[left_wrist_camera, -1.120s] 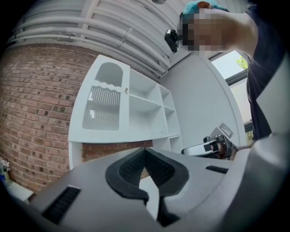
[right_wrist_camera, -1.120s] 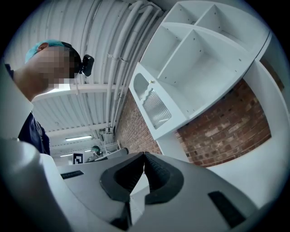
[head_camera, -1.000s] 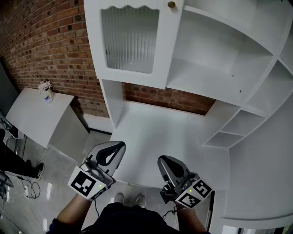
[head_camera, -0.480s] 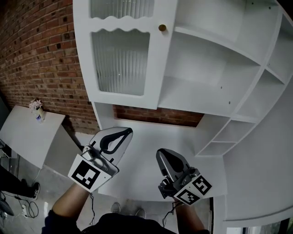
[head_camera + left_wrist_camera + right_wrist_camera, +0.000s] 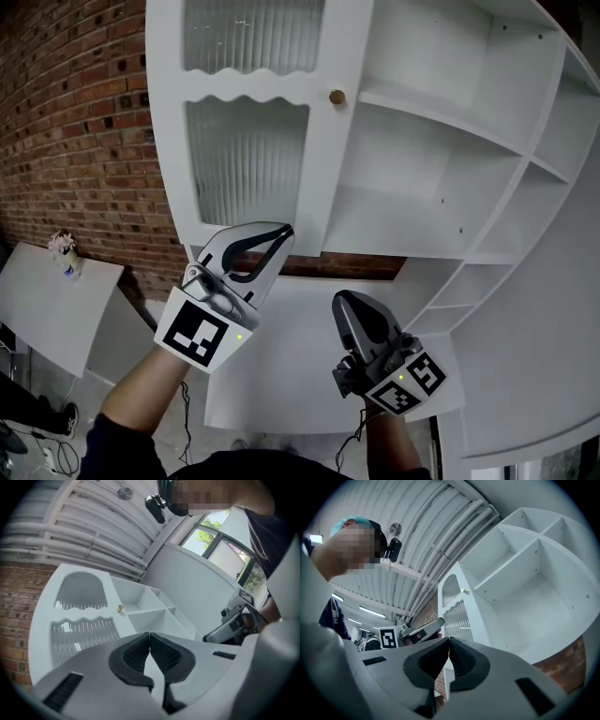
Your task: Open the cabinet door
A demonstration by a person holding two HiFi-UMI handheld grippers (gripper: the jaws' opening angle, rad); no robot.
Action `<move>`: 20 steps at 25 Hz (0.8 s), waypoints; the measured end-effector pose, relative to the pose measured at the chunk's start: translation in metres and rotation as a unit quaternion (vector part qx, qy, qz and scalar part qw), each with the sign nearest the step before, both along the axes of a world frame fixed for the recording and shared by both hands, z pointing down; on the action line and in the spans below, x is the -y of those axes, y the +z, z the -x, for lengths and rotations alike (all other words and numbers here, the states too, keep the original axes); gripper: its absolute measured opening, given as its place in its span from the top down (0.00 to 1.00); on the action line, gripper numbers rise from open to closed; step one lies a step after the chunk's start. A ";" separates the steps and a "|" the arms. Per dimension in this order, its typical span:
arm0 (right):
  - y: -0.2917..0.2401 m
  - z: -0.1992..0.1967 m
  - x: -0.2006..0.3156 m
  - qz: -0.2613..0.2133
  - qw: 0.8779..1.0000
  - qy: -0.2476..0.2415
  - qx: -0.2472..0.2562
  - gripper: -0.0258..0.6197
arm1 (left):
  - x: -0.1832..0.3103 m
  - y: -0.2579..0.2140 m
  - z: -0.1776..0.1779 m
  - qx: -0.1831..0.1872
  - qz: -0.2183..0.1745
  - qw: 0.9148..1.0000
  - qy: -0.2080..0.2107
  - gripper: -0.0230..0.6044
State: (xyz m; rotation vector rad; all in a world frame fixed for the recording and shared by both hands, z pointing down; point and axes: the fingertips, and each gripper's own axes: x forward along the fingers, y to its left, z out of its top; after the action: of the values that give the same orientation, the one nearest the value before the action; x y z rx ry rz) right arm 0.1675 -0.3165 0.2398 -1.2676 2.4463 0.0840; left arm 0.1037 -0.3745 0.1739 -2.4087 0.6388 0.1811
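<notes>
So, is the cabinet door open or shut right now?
Shut: the cabinet door lies flush against the cabinet, with no gap showing along its knob edge.

left claw (image 5: 279, 232): grey shell, black lining | right claw (image 5: 341, 302): same | marker cubes (image 5: 204, 330): black-white squares | sleeve (image 5: 114, 448): dark
</notes>
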 end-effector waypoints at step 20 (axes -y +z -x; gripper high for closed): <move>-0.022 -0.046 -0.002 -0.040 0.999 0.034 0.009 0.92 | 0.048 -0.122 -0.051 0.101 -0.238 0.954 -0.152 0.82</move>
State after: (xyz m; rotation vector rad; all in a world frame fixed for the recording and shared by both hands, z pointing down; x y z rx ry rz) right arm 0.2132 -0.3141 0.2183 -1.3100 2.3592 0.1866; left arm 0.1545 -0.4227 0.0519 -1.8130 0.7610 -0.0414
